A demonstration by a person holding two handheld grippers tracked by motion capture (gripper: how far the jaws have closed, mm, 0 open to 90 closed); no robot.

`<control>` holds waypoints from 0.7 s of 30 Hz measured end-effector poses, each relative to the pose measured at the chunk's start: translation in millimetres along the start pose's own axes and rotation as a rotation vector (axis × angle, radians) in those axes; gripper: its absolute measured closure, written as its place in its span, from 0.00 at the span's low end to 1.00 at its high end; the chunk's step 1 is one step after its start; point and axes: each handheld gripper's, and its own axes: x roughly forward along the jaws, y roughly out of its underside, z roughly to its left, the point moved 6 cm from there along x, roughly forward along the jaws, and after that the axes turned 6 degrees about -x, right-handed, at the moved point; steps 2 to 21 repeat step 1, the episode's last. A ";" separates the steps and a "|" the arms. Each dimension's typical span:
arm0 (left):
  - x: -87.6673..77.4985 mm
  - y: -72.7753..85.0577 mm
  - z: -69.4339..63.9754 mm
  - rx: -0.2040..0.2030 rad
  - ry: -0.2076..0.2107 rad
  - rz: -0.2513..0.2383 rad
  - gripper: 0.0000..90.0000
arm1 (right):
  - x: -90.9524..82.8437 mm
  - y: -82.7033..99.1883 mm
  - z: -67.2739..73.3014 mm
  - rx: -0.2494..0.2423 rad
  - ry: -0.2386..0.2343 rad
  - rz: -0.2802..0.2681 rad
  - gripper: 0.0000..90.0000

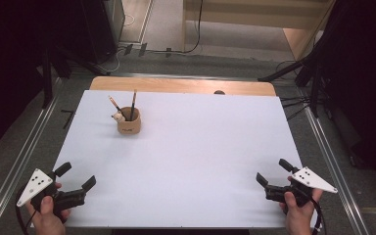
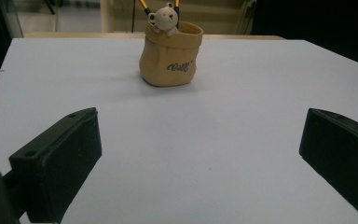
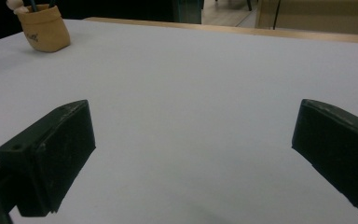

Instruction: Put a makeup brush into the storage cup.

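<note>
Right now both grippers rest low at the near edge of the white worktop (image 1: 186, 161), each held in a hand. On the high view the left gripper (image 1: 76, 177) sits at about seven o'clock of the sheet, the right gripper (image 1: 273, 172) at about five o'clock, well apart from each other. Both have their fingers spread wide with nothing between them; the left gripper view shows bare white surface between its two black fingers (image 2: 58, 158), and the right gripper view shows the same between its fingers (image 3: 51, 154)

The tan pen holder (image 1: 129, 121) stands upright toward eleven o'clock on the worktop, well apart from both grippers. It is shaped like a small sack with dark lettering on its front, and a little bear figure (image 2: 164, 17) peeks over its rim. Two pencils (image 1: 133, 104) stick up out of it, leaning apart. From the left gripper it lies near twelve o'clock; from the right gripper, about ten o'clock
</note>
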 end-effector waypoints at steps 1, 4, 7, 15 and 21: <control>0.4 0.1 0.0 0.000 0.001 0.000 0.00 | 0.3 -0.1 0.0 -0.004 -0.001 -0.001 0.00; 0.4 0.1 0.0 0.000 0.001 0.000 0.00 | 0.3 -0.1 0.0 -0.004 -0.001 -0.001 0.00; 0.4 0.1 0.0 0.000 0.001 0.000 0.00 | 0.3 -0.1 0.0 -0.004 -0.001 -0.001 0.00; 0.4 0.1 0.0 0.000 0.001 0.000 0.00 | 0.3 -0.1 0.0 -0.004 -0.001 -0.001 0.00; 0.4 0.1 0.0 0.000 0.001 0.000 0.00 | 0.3 -0.1 0.0 -0.004 -0.001 -0.001 0.00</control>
